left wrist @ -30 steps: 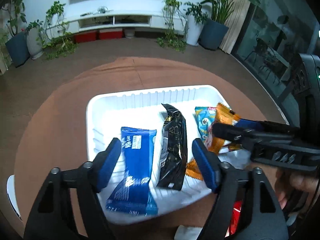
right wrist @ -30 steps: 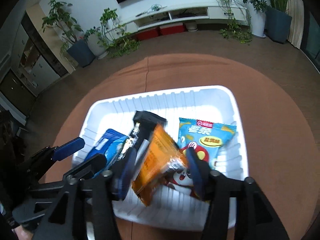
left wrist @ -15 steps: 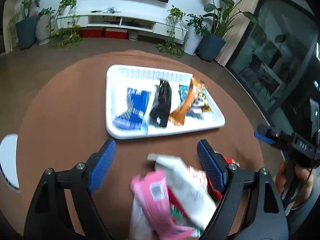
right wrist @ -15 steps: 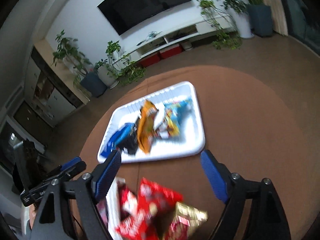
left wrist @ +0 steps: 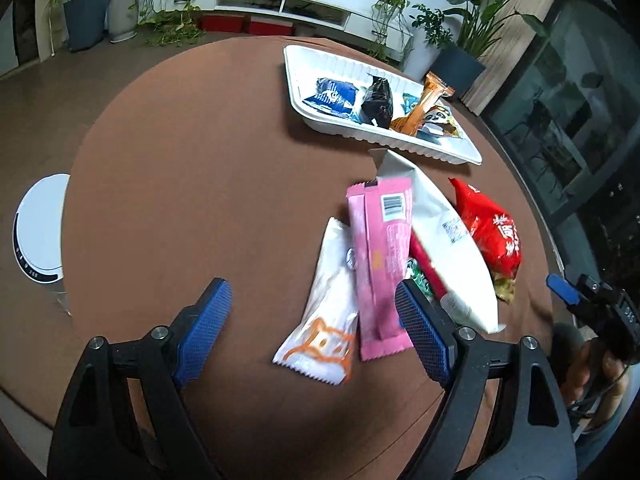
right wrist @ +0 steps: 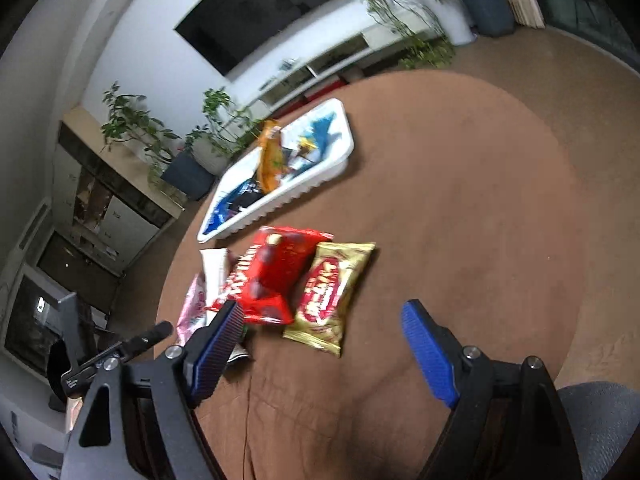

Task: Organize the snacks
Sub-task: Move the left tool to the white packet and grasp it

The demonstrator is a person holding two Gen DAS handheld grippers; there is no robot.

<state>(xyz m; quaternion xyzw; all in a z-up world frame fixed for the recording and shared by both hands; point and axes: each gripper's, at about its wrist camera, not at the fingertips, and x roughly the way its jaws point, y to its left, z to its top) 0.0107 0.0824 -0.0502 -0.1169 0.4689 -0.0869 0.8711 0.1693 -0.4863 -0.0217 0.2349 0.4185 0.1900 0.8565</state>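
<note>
Table (left wrist: pixel 192 168), round, brown cloth. White tray (left wrist: pixel 384 140) sits at its far side, ribbed walls. Inside, left to right in the left wrist view: blue packet (left wrist: pixel 332 94), black packet (left wrist: pixel 378 98), orange bar (left wrist: pixel 422 108) tilted with one end up over the far rim, and a cartoon-printed packet (left wrist: pixel 438 118) partly under it.

Loose pile of snacks lies on the table just beside the tray's near wall, apart from it. Pink wrapper (left wrist: pixel 380 264) on top, overlapping a white pouch with orange fox drawing (left wrist: pixel 326 312) on its left and a long white bag (left wrist: pixel 444 240) on its right. Red bag (left wrist: pixel 490 232) to the right of that. From the right wrist view: red packet (right wrist: pixel 276 276) and gold packet (right wrist: pixel 330 292) side by side, touching.

Left gripper (left wrist: pixel 316 332): spread wide, empty, hovering at the pile's near end; right blue pad beside the pink wrapper's edge, contact unclear.

Right gripper (right wrist: pixel 324 352): spread wide, empty, near the gold packet. View somewhat blurred.
</note>
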